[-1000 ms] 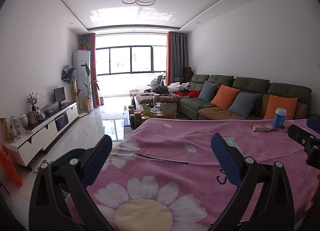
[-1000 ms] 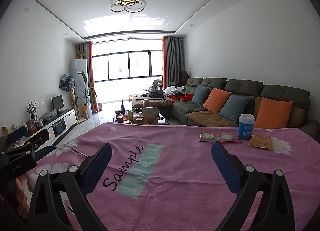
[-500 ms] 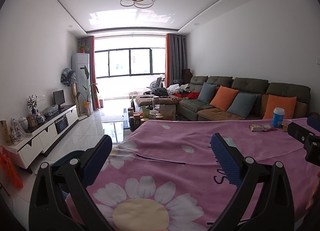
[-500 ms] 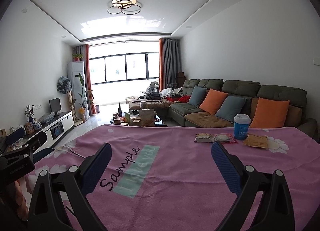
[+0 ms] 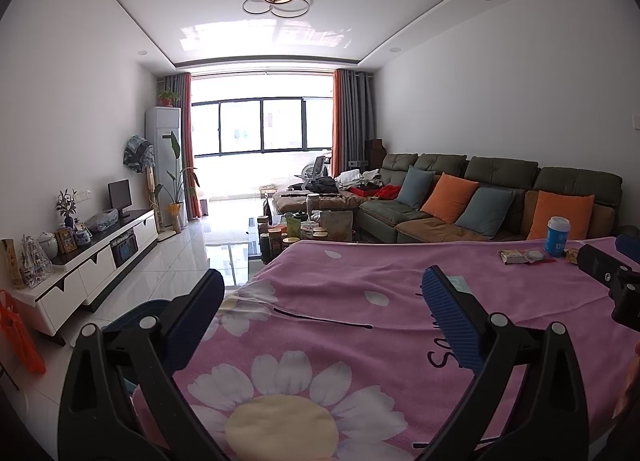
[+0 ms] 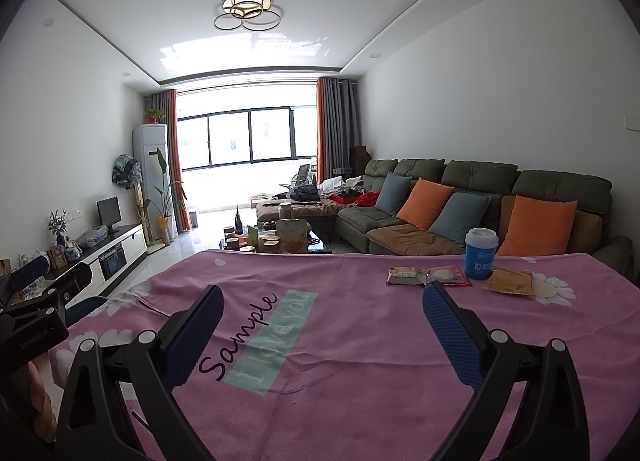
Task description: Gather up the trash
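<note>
Both two-finger grippers, left (image 5: 322, 307) and right (image 6: 322, 311), hover with jaws spread wide and empty over a pink daisy-print tablecloth (image 6: 360, 341). Beyond the right gripper's right jaw, at the table's far right, lie crumpled snack wrappers (image 6: 428, 276), a blue lidded paper cup (image 6: 480, 254) and a tan flat packet (image 6: 508, 282). A dark green sofa (image 6: 460, 197) stands behind.

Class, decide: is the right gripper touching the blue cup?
Apart. The right wrist view shows the open right gripper well short of the blue cup, pink cloth between.
</note>
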The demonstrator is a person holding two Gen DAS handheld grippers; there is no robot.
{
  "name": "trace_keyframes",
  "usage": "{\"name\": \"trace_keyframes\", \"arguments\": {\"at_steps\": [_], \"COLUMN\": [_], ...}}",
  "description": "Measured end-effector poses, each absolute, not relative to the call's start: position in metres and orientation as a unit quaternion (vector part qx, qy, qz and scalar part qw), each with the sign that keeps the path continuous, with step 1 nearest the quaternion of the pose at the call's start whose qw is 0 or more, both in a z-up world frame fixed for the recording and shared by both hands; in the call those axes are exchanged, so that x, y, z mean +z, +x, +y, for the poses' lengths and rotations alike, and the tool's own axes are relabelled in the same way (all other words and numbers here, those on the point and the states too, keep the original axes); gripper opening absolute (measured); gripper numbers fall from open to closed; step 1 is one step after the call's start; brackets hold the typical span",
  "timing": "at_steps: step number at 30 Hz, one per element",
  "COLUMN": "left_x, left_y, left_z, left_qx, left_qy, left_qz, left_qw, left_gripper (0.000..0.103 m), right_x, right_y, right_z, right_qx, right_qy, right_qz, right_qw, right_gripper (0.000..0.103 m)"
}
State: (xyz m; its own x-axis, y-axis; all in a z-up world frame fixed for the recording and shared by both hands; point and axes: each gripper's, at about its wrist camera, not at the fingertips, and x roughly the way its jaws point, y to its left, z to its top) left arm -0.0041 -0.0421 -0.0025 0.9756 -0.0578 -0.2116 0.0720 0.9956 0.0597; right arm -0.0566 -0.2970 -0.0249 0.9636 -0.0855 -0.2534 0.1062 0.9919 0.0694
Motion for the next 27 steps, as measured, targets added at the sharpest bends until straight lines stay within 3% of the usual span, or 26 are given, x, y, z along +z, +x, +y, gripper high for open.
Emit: {"name": "trace_keyframes", "arguments": {"at_steps": [27], "left_x": [-0.0032], "left_y": [-0.001], "left_z": [-0.0382], "left_qx": [-0.021], "left_qy": [0.029], "left_qz": [0.107], "left_qw": [0.994], "left_gripper": [0.097], "right_x": [-0.0243], "right_y": [-0.0544], "right_z": [-0.2957], "right_qx": [-0.05], "right_qy": [0.043], "right_qz": [0.126], "right_qw": [0.99], "right_gripper": [0.096]}}
